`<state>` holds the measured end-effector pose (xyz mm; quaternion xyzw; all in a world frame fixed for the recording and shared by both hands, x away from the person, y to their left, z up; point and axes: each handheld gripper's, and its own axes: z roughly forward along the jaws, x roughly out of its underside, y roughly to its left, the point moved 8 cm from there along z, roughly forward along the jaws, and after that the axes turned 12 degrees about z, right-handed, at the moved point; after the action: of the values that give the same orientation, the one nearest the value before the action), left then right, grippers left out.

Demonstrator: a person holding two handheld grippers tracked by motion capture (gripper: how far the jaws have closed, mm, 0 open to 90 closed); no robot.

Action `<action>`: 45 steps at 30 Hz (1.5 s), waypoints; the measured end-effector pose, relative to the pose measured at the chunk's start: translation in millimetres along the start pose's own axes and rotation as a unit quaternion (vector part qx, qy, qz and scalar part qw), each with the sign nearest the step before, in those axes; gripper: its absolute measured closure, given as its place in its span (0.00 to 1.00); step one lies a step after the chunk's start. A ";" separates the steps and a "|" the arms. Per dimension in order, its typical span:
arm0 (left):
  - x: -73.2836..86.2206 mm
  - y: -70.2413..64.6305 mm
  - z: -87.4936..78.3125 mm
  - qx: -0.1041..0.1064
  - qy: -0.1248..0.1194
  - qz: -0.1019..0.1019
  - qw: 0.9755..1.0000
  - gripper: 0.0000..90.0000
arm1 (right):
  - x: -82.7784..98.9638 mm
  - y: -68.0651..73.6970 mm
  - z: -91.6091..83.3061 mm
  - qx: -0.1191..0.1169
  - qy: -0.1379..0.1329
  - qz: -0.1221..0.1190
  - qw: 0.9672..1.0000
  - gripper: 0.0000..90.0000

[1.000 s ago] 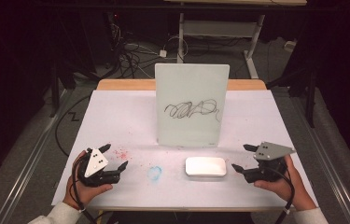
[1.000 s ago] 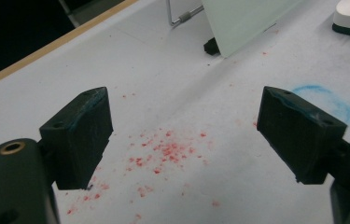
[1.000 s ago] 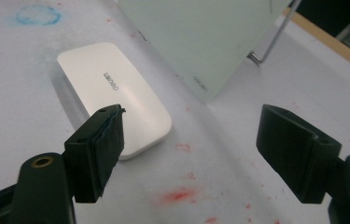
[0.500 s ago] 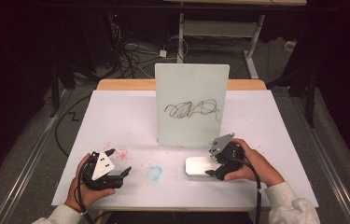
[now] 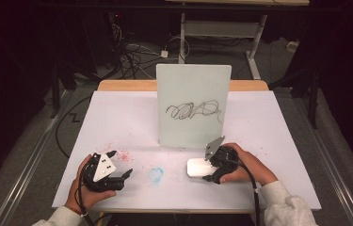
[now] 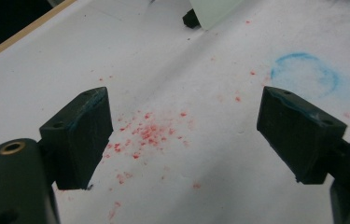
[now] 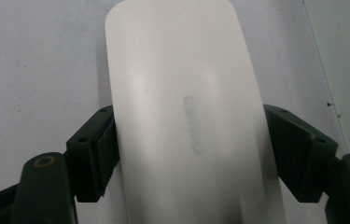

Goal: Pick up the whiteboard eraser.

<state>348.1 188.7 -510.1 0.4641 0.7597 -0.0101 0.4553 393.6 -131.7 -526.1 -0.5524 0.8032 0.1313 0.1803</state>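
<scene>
Two hand-held grippers on the counter [image 5: 117, 113] | right hand-held gripper [image 5: 210, 168] pinching white eraser [image 5: 196, 167], before whiteboard [image 5: 193, 106] | left hand-held gripper [image 5: 120, 164] spread, left of whiteboard, above red specks [image 6: 149, 130]

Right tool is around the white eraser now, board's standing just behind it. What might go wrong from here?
1. The right tool straddles the smooth, rounded white eraser; with flat pads on curved sides, it may slip out on lifting.
2. The upright whiteboard stands close behind the eraser; a hasty lift or swing may knock it over.
3. The red specks and blue ring on the table cover suggest loose marker residue that might smear onto the eraser.
</scene>
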 end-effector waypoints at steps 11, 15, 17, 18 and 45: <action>-1.4 1.9 -2.2 -0.008 -0.010 0.005 1.000 0.21 | -2.2 3.5 -8.5 0.017 -0.027 0.000 1.000 0.33; -1.3 2.8 -1.8 -0.009 -0.012 0.006 1.000 0.21 | -4.4 1.8 -11.1 0.026 -0.039 0.010 0.999 0.34; -1.0 3.2 -1.4 -0.007 -0.013 0.003 1.000 0.21 | -4.3 1.9 -11.1 0.027 -0.040 0.011 0.999 0.34; -0.8 3.4 -1.2 -0.007 -0.013 0.002 1.000 0.21 | -4.3 1.8 -11.3 0.029 -0.041 0.011 0.999 0.34; 0.7 6.8 -0.5 -0.006 -0.020 -0.007 1.000 0.21 | -23.0 -16.0 -55.4 0.167 -0.191 0.061 0.966 0.34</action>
<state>352.5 193.2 -507.6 0.4556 0.7540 -0.0180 0.4729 408.0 -140.7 -466.4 -0.4293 0.7967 0.1093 0.4112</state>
